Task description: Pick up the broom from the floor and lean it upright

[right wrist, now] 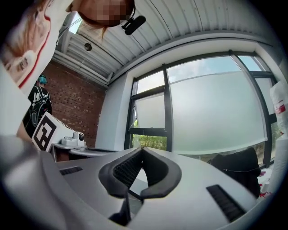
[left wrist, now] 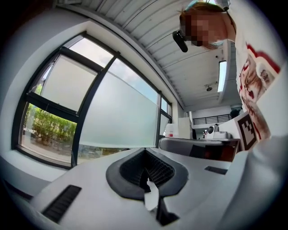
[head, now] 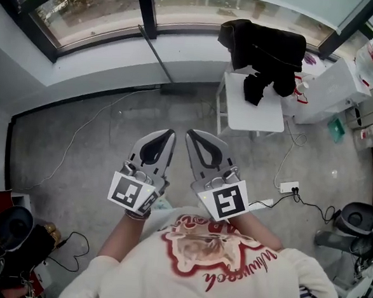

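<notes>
A thin dark broom handle (head: 156,55) leans against the wall under the window, its dark head (head: 180,89) resting on the floor at the wall's foot. Both grippers are held side by side in front of my chest, well back from the broom and pointing level toward the window. The left gripper (head: 170,133) is shut with nothing in it; in its own view its jaws (left wrist: 145,152) meet at the tip. The right gripper (head: 190,134) is likewise shut and empty, and its jaws (right wrist: 141,151) touch in its own view. Neither gripper view shows the broom.
A white table (head: 265,119) with a black garment (head: 265,47) draped on it stands to the right of the broom. A power strip (head: 289,186) and cables lie on the grey floor at right. Dark bags (head: 9,231) sit at lower left, more clutter at far right.
</notes>
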`<state>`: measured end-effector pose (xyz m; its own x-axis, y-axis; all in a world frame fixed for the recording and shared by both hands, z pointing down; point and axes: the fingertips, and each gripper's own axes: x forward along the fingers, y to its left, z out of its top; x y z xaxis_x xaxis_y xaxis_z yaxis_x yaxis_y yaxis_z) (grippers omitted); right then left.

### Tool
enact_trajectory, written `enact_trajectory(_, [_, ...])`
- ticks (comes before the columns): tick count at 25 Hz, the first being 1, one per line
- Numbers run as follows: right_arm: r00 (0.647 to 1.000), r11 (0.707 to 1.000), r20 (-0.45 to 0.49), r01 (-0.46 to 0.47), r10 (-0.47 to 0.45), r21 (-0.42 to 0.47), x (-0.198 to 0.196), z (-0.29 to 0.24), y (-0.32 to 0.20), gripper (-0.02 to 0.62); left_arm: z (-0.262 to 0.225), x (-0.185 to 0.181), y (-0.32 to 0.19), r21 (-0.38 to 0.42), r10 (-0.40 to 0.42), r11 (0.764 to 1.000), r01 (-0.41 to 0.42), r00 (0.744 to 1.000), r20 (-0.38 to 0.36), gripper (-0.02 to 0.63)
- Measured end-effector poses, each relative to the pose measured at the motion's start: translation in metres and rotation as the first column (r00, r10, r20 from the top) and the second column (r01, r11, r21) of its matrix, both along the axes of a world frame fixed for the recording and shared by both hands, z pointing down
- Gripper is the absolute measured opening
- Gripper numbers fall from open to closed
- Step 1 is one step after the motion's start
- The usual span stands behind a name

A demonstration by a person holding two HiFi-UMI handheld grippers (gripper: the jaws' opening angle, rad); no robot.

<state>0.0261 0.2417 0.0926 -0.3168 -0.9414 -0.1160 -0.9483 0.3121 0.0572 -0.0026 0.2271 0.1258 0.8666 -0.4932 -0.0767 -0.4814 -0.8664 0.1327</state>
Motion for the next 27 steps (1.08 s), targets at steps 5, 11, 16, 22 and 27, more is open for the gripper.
enact_trajectory(5, [0.996, 0.996, -0.003, 0.084, -0.084, -0.032, 0.023, 0.009, 0.027, 0.025, -0.005, 0.038, 0.038, -0.007, -0.063, 0.998, 0.062, 0.998, -0.023, 0.020])
enact_trajectory(11, [0.995, 0.995, 0.000, 0.099, -0.099, 0.008, 0.025, 0.000, 0.043, 0.025, 0.000, 0.027, 0.059, -0.008, -0.092, 0.996, 0.093, 0.995, 0.030, 0.020])
enact_trajectory(16, [0.998, 0.998, -0.002, 0.063, -0.063, 0.026, 0.021, -0.005, 0.044, 0.025, -0.005, 0.012, 0.058, 0.000, -0.080, 0.997, 0.080, 0.996, 0.029, 0.020])
enact_trajectory(22, [1.000, 0.999, -0.010, 0.021, -0.020, 0.043, 0.014, -0.010, 0.042, 0.025, -0.011, -0.003, 0.056, 0.022, -0.049, 0.999, 0.049, 0.999, 0.023, 0.020])
enact_trajectory(27, [1.000, 0.999, -0.023, 0.004, -0.003, 0.052, 0.013, -0.010, 0.037, 0.025, -0.006, -0.004, 0.051, 0.016, -0.031, 0.999, 0.031, 0.999, 0.021, 0.020])
